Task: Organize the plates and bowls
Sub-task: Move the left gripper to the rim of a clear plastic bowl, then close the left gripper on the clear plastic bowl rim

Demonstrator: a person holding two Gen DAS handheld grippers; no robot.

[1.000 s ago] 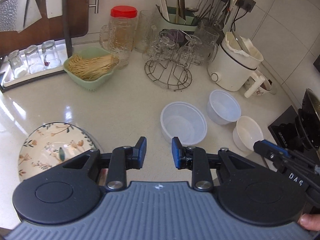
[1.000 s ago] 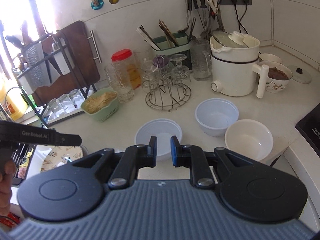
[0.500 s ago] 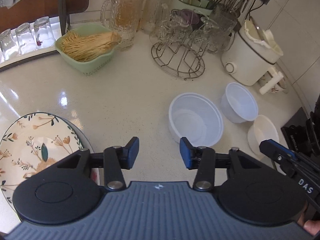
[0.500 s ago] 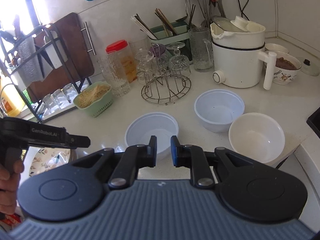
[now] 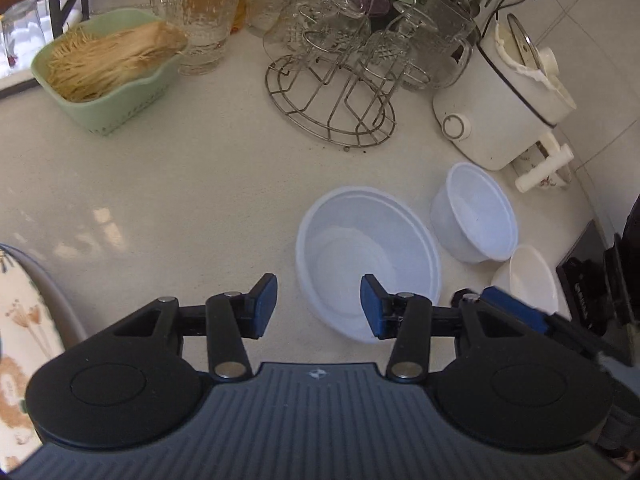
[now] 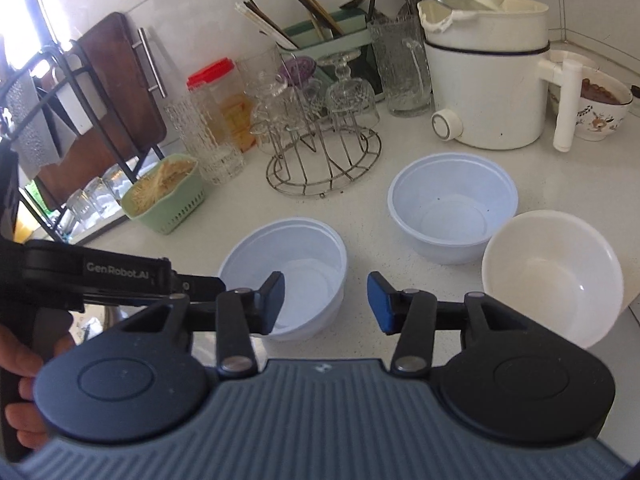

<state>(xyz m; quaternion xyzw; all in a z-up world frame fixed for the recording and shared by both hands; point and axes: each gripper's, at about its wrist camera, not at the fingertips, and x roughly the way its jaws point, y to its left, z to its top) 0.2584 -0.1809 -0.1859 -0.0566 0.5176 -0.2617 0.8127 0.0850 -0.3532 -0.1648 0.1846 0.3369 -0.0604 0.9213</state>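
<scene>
Three empty bowls stand on the pale counter: a wide white plastic bowl (image 5: 368, 260) (image 6: 296, 256), a deeper white bowl (image 5: 476, 216) (image 6: 452, 204) and a cream bowl (image 5: 528, 280) (image 6: 552, 276). A floral plate (image 5: 20, 320) lies at the left edge. My left gripper (image 5: 318, 306) is open just above the wide bowl's near-left rim, holding nothing; it also shows from the side (image 6: 200, 282). My right gripper (image 6: 326, 300) hovers between the wide bowl and the cream bowl. Its jaws are opening, with nothing between the pads.
Behind the bowls stand a wire glass rack (image 5: 332, 92), a white electric pot (image 5: 504, 100), a green basket of pale strands (image 5: 104, 72) and glass jars. A black stove edge (image 5: 592, 280) bounds the right side. A hand (image 6: 20, 360) holds the left gripper.
Both grippers have come down and forward toward the bowls. The left jaws have spread wider. The right jaws, shut before, now stand apart.
</scene>
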